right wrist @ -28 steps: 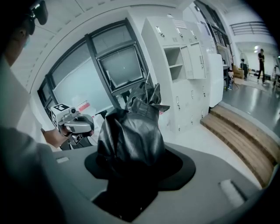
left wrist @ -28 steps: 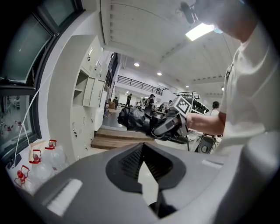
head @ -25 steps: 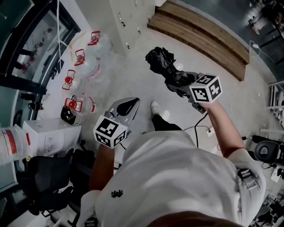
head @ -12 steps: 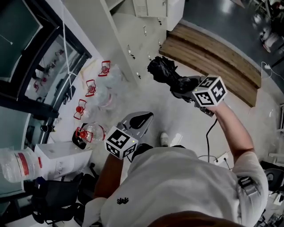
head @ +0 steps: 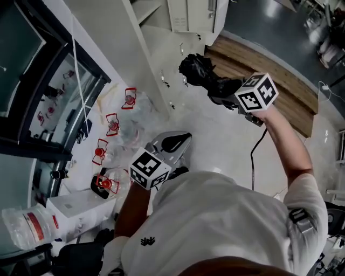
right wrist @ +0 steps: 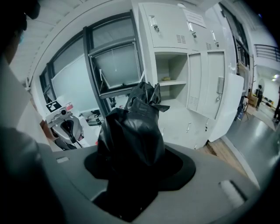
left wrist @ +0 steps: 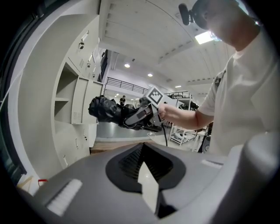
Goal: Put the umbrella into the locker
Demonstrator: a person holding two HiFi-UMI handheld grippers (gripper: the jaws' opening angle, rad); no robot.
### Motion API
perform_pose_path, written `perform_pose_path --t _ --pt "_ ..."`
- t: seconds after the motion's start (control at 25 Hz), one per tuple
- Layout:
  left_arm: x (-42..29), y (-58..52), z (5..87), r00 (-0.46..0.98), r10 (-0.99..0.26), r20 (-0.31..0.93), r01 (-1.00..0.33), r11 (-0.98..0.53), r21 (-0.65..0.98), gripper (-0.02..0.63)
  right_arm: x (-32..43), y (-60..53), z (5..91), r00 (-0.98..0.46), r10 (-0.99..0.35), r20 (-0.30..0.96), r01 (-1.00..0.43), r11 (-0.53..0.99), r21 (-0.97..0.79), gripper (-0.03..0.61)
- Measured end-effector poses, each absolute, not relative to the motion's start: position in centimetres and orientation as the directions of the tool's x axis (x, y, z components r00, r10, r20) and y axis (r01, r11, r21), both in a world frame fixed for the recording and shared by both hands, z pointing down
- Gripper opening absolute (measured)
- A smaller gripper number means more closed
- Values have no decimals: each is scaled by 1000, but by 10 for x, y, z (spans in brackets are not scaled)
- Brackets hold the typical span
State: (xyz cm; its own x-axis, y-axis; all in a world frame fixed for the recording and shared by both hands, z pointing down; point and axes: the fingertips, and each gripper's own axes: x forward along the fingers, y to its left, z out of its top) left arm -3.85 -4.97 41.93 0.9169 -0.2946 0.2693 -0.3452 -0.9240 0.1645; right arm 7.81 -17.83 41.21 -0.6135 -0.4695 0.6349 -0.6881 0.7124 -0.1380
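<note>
- Now the lockers [head: 188,13] look nearer in the head view than a second ago. Both grippers have travelled toward them, so the putting-in is close but not yet begun.
- The right gripper [head: 220,89] clamps the folded black umbrella [head: 197,70], which is in the air before an open compartment [right wrist: 170,74].
- The left gripper [head: 173,143] is closed on nothing.
- No writing is readable. There are only the square markers [head: 257,92], and a door notice [right wrist: 194,17] that is too small to read.

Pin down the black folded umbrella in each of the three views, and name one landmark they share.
Head view: umbrella at upper centre, sticking out of the right tongs.
Left gripper view: umbrella left of centre, in front of the lockers.
Right gripper view: umbrella dead centre, rising from between the tongs.
Shared landmark: the white lockers.
</note>
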Motion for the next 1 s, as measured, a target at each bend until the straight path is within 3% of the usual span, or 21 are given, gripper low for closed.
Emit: perform_pose_path --t 0.52,1.0 --pt "-33 -159 406 957 -115 267 -162 -974 161 54 42 -334 369 -579 -534 616 -715 696 -68 239" --pt "51 -263 368 962 -120 247 -153 -981 121 54 31 -473 334 -605 -505 616 -626 779 23 239"
